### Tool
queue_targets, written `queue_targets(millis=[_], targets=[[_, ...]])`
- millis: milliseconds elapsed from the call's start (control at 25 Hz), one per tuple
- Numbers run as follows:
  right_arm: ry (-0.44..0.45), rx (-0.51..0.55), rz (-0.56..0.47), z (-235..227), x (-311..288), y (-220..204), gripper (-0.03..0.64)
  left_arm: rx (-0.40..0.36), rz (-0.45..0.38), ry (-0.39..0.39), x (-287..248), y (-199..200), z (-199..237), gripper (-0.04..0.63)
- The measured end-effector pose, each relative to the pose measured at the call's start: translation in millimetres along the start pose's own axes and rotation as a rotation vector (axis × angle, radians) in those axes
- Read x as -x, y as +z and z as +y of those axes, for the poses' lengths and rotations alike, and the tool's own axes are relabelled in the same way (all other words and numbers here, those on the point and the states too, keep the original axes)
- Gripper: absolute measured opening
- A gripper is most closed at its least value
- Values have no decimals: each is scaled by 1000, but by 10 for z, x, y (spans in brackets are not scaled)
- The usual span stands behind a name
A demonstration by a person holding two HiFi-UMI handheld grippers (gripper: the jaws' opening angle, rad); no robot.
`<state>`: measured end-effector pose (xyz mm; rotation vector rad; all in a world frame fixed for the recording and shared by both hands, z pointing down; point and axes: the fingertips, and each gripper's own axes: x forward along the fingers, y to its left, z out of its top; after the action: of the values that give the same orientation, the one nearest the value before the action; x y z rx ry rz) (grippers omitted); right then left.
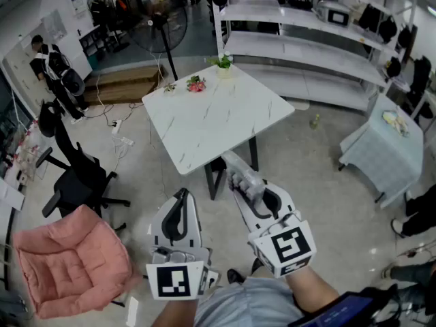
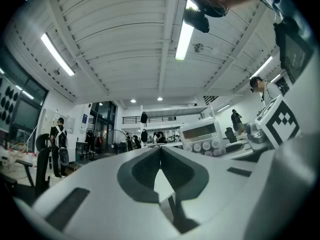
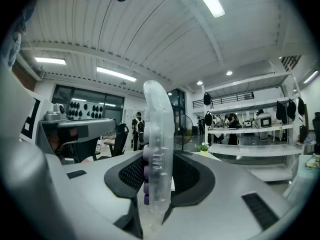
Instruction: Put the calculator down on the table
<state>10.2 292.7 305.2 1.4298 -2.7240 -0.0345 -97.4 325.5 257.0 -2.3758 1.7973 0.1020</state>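
A translucent white calculator [image 1: 238, 169] with purple keys is held in my right gripper [image 1: 249, 185], in the air short of the near edge of the white marble table [image 1: 211, 118]. In the right gripper view the calculator [image 3: 159, 149] stands edge-on and upright, and the right gripper [image 3: 159, 184] is shut on its lower part. My left gripper [image 1: 182, 196] hovers to the left of it, lower and nearer to me. In the left gripper view the left gripper [image 2: 160, 148] has its tips together with nothing between them, and the calculator [image 2: 202, 137] shows to its right.
A small potted plant [image 1: 223, 64] and pink flowers [image 1: 196, 84] sit at the table's far edge. A pink cushioned chair [image 1: 68, 264] and a black office chair [image 1: 76, 179] stand at the left. A standing fan [image 1: 160, 26], long white shelves [image 1: 306, 46] and a cloth-covered side table [image 1: 385, 148] lie beyond.
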Motion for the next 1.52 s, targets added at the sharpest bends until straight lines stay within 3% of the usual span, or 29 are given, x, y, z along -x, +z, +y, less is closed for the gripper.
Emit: queue_targets(millis=[520,640,1000,1280,1520], targets=[[-43,-35,-1,-35,91,18,147,20,14,-25,18,-120,18,8],[-64,-45,8,-170,31,-28,147,36,55,-35,-85,-257,8,8],[-95,-108,56,-735,-457,-336,147,38,139,-46,-753,-651,74,9],[-91,-159,91,-1333,-1173,-624,147,-25,156,-50,-1697,-906,274,9],[-60,-193,107,-1797,-1790,-638,147,-33,210,-35,-2403,-1017,422,9]])
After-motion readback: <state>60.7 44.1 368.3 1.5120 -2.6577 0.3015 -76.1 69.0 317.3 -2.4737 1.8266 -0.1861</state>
